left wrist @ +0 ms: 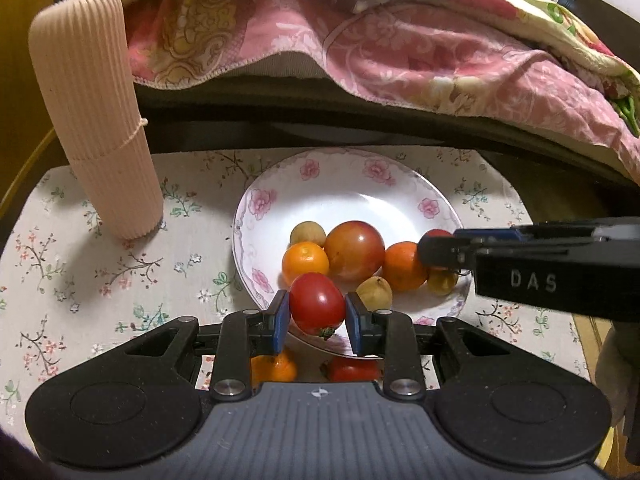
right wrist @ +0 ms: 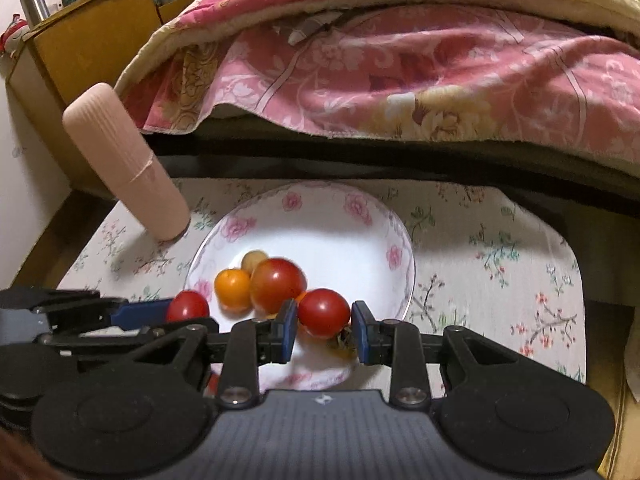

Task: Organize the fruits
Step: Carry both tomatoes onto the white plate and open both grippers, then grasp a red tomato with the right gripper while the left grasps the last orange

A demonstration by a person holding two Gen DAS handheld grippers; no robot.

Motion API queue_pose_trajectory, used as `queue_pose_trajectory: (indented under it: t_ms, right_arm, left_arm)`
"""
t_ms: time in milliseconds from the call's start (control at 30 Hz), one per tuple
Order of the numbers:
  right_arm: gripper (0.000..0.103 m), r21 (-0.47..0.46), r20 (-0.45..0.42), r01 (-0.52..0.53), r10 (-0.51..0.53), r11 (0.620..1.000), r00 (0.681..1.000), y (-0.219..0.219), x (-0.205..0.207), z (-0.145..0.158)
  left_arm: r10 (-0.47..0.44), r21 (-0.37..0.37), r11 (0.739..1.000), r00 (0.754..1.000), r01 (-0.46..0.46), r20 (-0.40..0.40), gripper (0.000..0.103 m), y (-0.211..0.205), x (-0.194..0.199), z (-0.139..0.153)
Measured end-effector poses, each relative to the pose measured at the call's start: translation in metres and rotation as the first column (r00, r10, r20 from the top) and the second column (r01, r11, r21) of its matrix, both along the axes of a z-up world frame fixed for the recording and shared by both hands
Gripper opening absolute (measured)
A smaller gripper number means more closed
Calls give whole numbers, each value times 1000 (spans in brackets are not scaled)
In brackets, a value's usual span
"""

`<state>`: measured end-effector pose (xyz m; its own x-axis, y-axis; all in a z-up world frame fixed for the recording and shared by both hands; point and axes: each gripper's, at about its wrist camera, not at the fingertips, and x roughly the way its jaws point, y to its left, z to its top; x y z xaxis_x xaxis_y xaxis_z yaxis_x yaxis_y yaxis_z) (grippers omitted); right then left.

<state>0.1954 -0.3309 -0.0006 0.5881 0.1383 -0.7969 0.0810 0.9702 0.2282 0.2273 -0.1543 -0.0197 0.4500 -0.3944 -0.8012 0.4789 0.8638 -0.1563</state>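
Observation:
A white floral plate (left wrist: 344,196) (right wrist: 320,228) sits on a flowered cloth. It holds a large red-orange tomato (left wrist: 354,250) (right wrist: 277,284), oranges (left wrist: 305,263) (right wrist: 233,289) and small yellow fruits (left wrist: 374,293). My left gripper (left wrist: 317,312) is shut on a small red tomato (left wrist: 317,306) over the plate's near rim. It also shows in the right wrist view (right wrist: 187,306). My right gripper (right wrist: 325,318) is shut on another small red tomato (right wrist: 324,312) above the plate. It enters the left wrist view from the right (left wrist: 436,250).
A ribbed pink cylinder (left wrist: 96,120) (right wrist: 128,164) stands on the cloth left of the plate. A pink floral quilt (left wrist: 400,40) (right wrist: 400,60) overhangs a dark edge behind. An orange (left wrist: 274,368) and a red fruit (left wrist: 352,369) lie under my left gripper. A wooden box (right wrist: 100,36) is at far left.

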Motion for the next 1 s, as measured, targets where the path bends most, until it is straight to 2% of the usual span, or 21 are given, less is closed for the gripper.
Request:
queue_pose_trajectory:
  t_ms: [400,500,867,1000]
  right_arm:
    - [37,-2,-4,19,-19,1000,1000,-4,9,-7]
    - [51,2,12,15,-15,1000,1000,-4,8,-5]
    - [51,13,68,27,-28,1000,997,-9,-8,8]
    - [51,20,73,-1,0,1000,997,-6,-20,10]
  left_arm:
    - [13,-6,1000,1000,-13,-3,40,-4,1,-3]
    - [20,-13,1000,1000,-20,3,42,-3,0,0]
    - [55,-19,998,998,-55,3,48,16,0,7]
    - [44,-7,999,999,-44,4,50,24,-7,9]
